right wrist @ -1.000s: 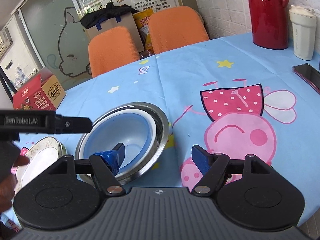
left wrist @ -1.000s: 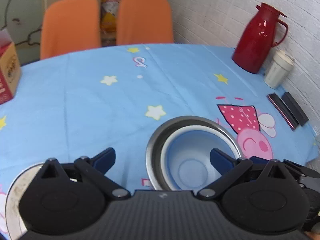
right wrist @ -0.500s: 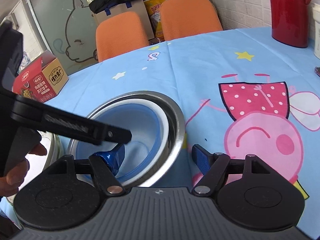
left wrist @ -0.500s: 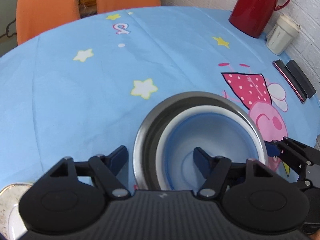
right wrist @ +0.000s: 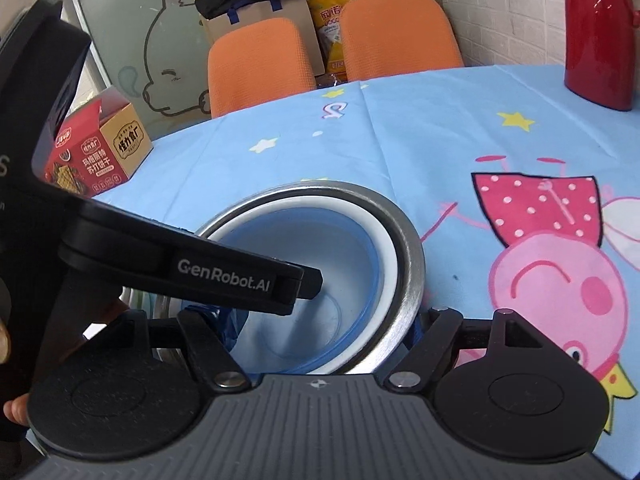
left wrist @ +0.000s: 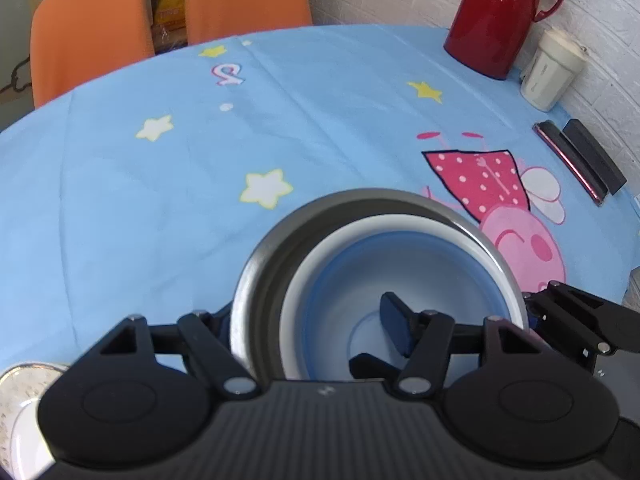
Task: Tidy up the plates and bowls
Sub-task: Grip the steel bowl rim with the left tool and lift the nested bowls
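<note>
**Both grippers straddling the rims of the nested bowls**

At the near left edge of my left camera's view lay a white plate [left wrist: 18, 408], only partly in sight. Just right of it my left gripper [left wrist: 308, 320] straddled the left side of the stacked bowls: one finger sat outside the metal wall, mostly hidden behind it, and the other hung inside the blue bowl. Its jaws had just been closing, with both bowl walls between them, but I could not tell whether the pads were pressing yet.

The steel bowl [left wrist: 264, 264] stood on the blue cartoon tablecloth [left wrist: 120, 200], near my edge of the table, with the blue bowl [left wrist: 340, 280], white along its rim, nested inside it.

From my right camera, the left tool crossed the near left of the picture, its tip over the blue bowl [right wrist: 320, 248]. My right gripper [right wrist: 320, 324] straddled the right side of the steel bowl [right wrist: 408, 280], one blue finger [right wrist: 230, 326] inside and the other outside under the rim, largely hidden. Those jaws had just been opening a little, and again the contact was not clear to me.

Far right, against the brick wall, stood a red thermos [left wrist: 500, 20] and a cream mug [left wrist: 554, 68], with two dark flat cases [left wrist: 580, 160] nearer. Two orange chairs [left wrist: 92, 28] stood beyond the table, and a red snack box [right wrist: 96, 152] sat at its far left.
</note>
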Demonstrator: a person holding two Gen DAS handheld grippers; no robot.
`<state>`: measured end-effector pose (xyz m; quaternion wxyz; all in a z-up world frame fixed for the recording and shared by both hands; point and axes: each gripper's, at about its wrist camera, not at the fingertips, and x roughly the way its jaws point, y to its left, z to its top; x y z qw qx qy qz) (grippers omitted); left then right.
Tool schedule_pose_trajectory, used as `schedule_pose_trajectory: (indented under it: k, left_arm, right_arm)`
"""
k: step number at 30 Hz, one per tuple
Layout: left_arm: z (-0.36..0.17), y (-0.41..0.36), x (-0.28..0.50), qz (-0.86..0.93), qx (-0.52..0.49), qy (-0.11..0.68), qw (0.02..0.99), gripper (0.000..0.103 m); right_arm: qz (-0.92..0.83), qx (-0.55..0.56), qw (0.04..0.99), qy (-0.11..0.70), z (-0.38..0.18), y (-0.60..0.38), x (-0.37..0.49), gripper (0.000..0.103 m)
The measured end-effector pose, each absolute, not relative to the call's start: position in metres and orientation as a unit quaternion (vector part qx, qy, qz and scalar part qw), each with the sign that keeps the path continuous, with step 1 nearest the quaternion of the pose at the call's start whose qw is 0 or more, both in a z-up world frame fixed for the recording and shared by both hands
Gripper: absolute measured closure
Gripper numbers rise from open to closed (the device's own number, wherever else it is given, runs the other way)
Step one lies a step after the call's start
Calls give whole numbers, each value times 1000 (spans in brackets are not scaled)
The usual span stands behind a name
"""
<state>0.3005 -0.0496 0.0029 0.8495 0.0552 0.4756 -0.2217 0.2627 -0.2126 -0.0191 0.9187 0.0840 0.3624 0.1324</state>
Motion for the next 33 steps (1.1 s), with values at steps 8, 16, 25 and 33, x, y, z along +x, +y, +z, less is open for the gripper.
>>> schedule_pose_trajectory:
  k: [8, 16, 25, 33]
  left_arm:
    - [53, -19, 280, -208, 50, 433, 876, 40]
    - [67, 77, 242, -108, 46, 436, 892, 40]
    - [29, 140, 222, -77, -1, 459, 885, 40]
    - [28, 140, 207, -71, 20, 397, 915, 4]
  right_arm:
    - [141, 55, 937, 316, 22, -190, 247, 39]
    - [245, 57, 915, 315, 30, -113, 239, 38]
    - [289, 29, 888, 356, 7, -50, 226, 38]
    - [254, 0, 894, 368, -3, -46, 221, 39]
